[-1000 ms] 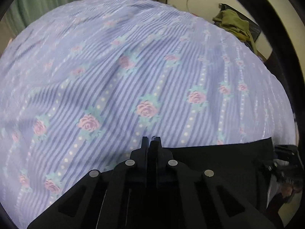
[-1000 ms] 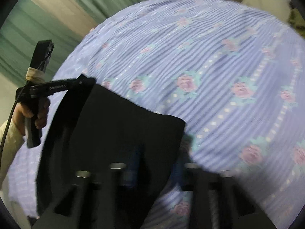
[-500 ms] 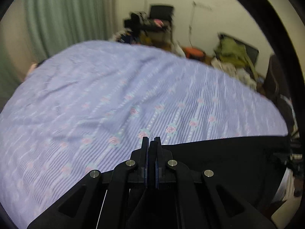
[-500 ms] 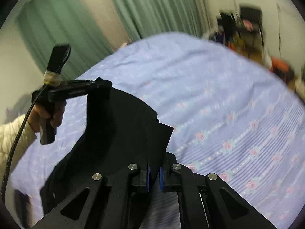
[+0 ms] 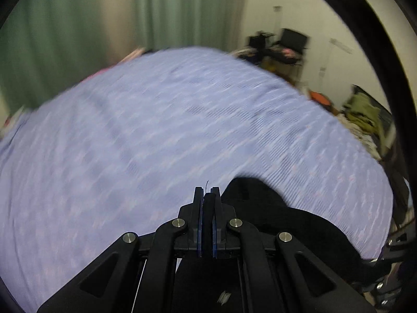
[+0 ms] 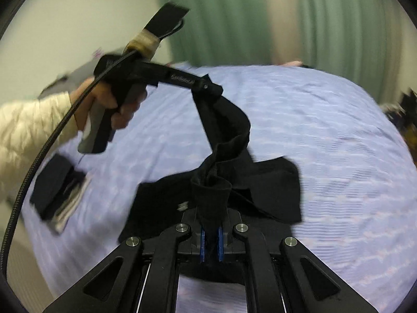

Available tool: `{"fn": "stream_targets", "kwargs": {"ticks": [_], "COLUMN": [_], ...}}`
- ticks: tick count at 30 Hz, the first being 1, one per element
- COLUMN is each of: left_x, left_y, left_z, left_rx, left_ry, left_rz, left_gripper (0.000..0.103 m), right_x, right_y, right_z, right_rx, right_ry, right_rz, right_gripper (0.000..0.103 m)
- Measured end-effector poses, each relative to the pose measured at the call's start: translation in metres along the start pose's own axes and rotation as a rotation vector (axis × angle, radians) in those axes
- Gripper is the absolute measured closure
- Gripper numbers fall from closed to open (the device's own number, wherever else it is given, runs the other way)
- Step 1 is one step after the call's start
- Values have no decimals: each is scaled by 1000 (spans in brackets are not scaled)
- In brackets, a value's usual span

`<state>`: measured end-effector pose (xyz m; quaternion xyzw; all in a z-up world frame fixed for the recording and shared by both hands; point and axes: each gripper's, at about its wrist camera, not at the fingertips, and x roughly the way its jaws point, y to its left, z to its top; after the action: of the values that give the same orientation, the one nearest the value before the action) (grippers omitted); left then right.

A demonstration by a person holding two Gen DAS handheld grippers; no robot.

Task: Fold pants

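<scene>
Pants: black, lifted clear of the bed, strung between both grippers as a sagging, twisted band. One end pinched in the left gripper, up and to the left of the bed's middle in the right wrist view; from there draping down and rightward, then curling back to a bunched fold clamped in the right gripper at the bed's near edge. Loose cloth spreading out to both sides of that clamp, hanging just over the sheet; touching it or not, cannot tell. Small white tag showing on the cloth just left of the right clamp.

Left gripper in its own view: pads pressed together on a thin layer of black cloth, a stray thread sticking up between the tips. Rest of the pants falling away to the right and below those tips, over the near right part of the bed.

Left hand wrapped round the gripper handle, pale sleeve behind it, black cable looping down past the bed's left edge.

Small dark stack lying on the bed's left part, well apart from the pants; blurred, contents unclear.

Green curtain beyond the bed's far edge; clutter past its far right corner.
</scene>
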<state>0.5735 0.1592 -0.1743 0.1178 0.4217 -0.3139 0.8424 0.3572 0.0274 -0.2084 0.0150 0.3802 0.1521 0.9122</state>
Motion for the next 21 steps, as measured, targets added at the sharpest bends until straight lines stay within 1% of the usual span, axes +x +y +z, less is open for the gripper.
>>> {"fn": "stream_targets", "kwargs": {"ticks": [2,5,6,8,9,10,11,13,14,16,18,19,21], "left_x": [-5,-7,-6,-6,-13,-19,-25,-42,-49,-66,-78,-81,-81], "left_y": [24,56,62,70,72,74,75,76,76,74,73,72,68], "left_z": [-37,-95,-109,-135,-151,-160,-168,-182,-186,-201,-213,-214,-216], "left_rx": [-59,-156,-176,-196,-208,-218,-229,-245,-257,-294,-343,-360,-383], "left_ry": [47,127,152,191,202,200,194,196,189,175,154,149,147], "left_rz": [47,93,112,184,239,268,289,338,349,318,281,268,255], "left_gripper": [96,96,93,80,63,50,46,46,46,45,43,43,41], "right_x": [21,38,46,61,67,73,80,91,94,97,100,101,101], "right_y": [31,69,77,96,107,116,124,132,137,139,144,147,160], "right_z": [-6,-21,-30,-42,-51,-60,-68,-83,-88,-97,-102,-107,-114], "right_rx": [-46,-134,-166,-213,-242,-263,-287,-328,-348,-386,-433,-463,-534], "right_ry": [40,78,105,143,167,189,213,248,258,267,286,296,310], "right_rz": [52,85,100,114,119,125,120,106,95,73,59,58,97], "right_gripper": [96,96,96,96,96,96,96,96,96,95,89,85,66]}}
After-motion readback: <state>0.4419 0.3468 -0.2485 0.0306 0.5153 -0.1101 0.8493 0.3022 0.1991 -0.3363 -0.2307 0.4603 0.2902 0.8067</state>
